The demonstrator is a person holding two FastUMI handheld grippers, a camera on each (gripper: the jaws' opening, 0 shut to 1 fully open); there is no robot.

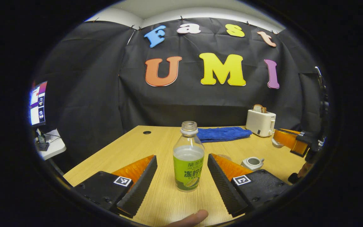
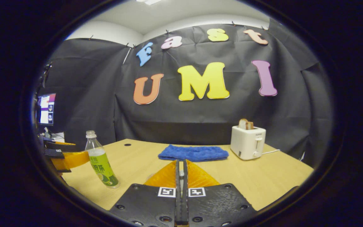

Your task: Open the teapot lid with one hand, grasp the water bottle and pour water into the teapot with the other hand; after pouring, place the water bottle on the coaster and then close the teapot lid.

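An uncapped water bottle point(image 1: 188, 157) with a green label stands upright on the wooden table, partly full. My left gripper point(image 1: 182, 157) is open, one finger on each side of the bottle, neither pressing on it. The white teapot point(image 1: 252, 163) sits to the right with its top uncovered. A round coaster point(image 1: 224, 156) peeks out behind my finger. Farther right, my right gripper point(image 1: 279, 139) hovers above the table with the white lid point(image 1: 275, 143) at its tips. In the right gripper view the right gripper point(image 2: 181, 162) is shut on a small pale knob point(image 2: 181, 173). The bottle point(image 2: 101, 160) and left gripper point(image 2: 69, 159) stand at the left.
A white toaster point(image 1: 260, 122) with a bread slice and a blue towel point(image 1: 223, 133) lie at the back of the table point(image 1: 121, 148). A monitor point(image 1: 38, 104) and small side table stand off the left edge. A person's fingertip point(image 1: 194, 217) shows at the bottom.
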